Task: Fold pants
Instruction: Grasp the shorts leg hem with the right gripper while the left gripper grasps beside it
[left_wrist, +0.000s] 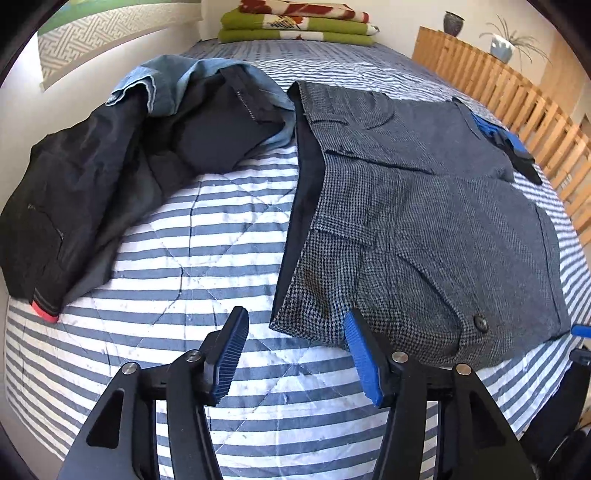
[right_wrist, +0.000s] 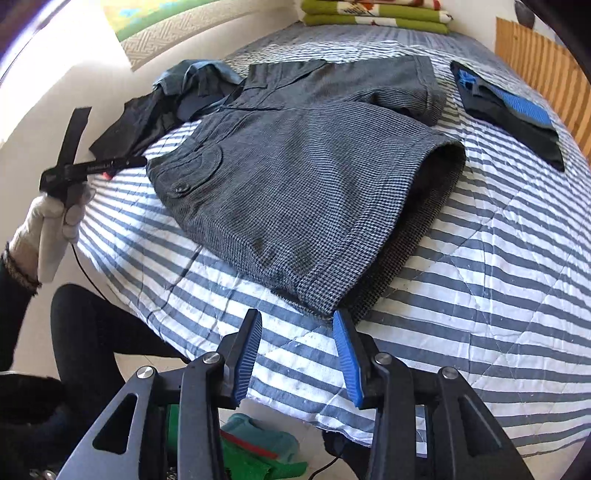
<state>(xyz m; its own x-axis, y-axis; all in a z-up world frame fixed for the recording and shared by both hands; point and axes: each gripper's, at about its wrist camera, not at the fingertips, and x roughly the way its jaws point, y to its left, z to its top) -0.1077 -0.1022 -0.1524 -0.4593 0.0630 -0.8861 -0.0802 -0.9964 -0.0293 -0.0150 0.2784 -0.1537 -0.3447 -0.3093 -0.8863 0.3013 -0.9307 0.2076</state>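
Both claws — left claw (left_wrist: 293, 354) and right claw (right_wrist: 297, 354) — hover parted and empty over the grey checked pants (right_wrist: 306, 177) (spread flat on the striped bed (right_wrist: 480, 295)), probably lining up on corners to fold.

Grey woven houndstooth shorts (left_wrist: 424, 221) lie matt on a quilted striped cotton bedcover (left_wrist: 207, 236); beside it, a slatted bare-wood rail (left_wrist: 517, 99).
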